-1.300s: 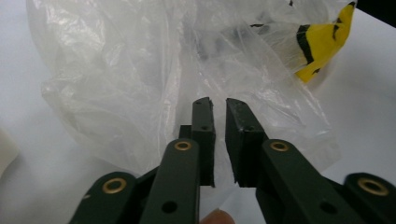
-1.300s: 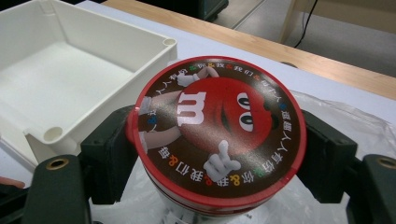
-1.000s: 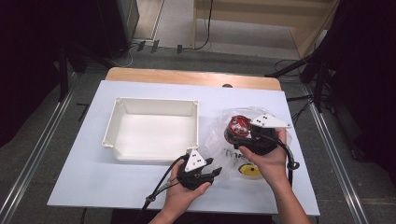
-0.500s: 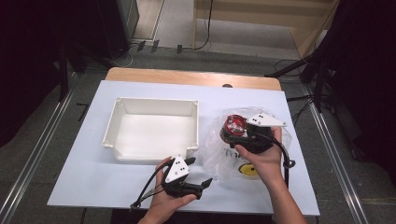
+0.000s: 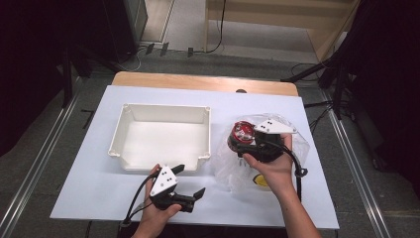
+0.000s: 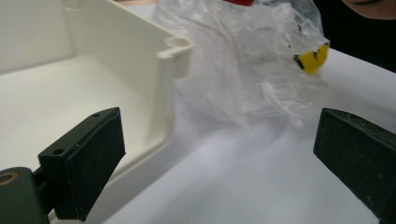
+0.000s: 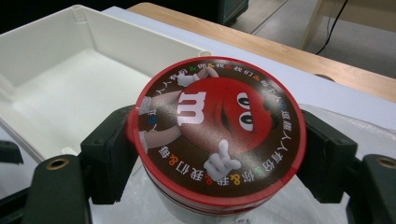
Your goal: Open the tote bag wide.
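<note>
The right hand-held gripper (image 5: 243, 141) is clamped on a round tub with a red lid (image 7: 215, 126); in the right gripper view its two black pads (image 7: 108, 154) press on opposite sides of the tub just under the lid's rim. The lid carries a red cartoon candy face with a white letter m and a ring of small printed characters. In the high view the tub (image 5: 242, 133) sits at the right of the worktop (image 5: 89, 188), held above a crumpled clear plastic bag (image 5: 233, 166) that lies on the white surface. A yellow patch (image 6: 312, 58) shows through the bag on its near right side.

The left hand-held gripper (image 5: 189, 180) is near the front edge of the worktop, left of the bag and just in front of the near right corner of the white plastic tray (image 5: 126, 126). Its jaws stand wide apart, having just been opening, and nothing lies between them. In the left gripper view its pads (image 6: 95, 158) frame the tray's corner post (image 6: 176, 46) on the left and the bag (image 6: 243, 70) straight ahead, with bare white worktop between.

The tray is a shallow rectangle left of centre, well apart from the tub. The white sheet covers a wooden top whose far edge (image 5: 208, 82) shows behind it.
</note>
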Demonstrator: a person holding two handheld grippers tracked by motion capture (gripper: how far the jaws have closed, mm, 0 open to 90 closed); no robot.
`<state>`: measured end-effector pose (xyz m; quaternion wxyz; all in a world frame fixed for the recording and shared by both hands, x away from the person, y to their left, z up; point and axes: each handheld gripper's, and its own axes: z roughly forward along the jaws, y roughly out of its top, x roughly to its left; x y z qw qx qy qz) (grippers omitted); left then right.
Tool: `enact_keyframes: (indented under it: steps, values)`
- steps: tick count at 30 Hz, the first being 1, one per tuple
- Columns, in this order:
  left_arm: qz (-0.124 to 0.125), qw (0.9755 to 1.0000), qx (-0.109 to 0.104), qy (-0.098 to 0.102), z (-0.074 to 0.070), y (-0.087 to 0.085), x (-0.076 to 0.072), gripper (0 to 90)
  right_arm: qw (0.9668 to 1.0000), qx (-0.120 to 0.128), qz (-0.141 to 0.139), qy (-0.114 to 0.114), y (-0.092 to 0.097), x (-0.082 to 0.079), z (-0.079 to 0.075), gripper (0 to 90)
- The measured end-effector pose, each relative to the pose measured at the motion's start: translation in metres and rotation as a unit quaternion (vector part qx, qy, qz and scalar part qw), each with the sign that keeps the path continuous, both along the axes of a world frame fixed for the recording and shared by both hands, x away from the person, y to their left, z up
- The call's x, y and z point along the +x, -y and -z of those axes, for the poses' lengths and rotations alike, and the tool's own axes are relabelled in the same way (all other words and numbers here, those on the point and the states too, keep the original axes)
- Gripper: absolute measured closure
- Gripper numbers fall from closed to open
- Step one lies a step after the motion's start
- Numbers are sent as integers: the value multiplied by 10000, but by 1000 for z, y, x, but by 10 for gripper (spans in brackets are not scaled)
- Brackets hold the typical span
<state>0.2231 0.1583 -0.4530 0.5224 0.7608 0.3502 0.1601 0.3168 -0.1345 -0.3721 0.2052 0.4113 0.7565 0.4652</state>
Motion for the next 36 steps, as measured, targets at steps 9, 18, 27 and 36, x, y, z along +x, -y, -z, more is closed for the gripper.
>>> enact_keyframes:
  steps: [9, 18, 27, 36]
  values:
    - [-445, 9990, -67, -14, -6, -41, 2, 22, 10000, 8, -42, 71, -6, 0, -4, 236]
    - [-721, 9973, -86, 52, -11, -75, -5, 22, 9999, 57, -56, 126, -16, 1, -11, 236]
    - [-909, 9956, -223, 75, -12, -92, -4, 23, 9999, 15, -147, 84, -32, 5, -11, 236]
    - [-936, 9955, -129, 87, -9, -95, -2, 22, 9995, 86, -293, 8, -51, 8, -8, 236]
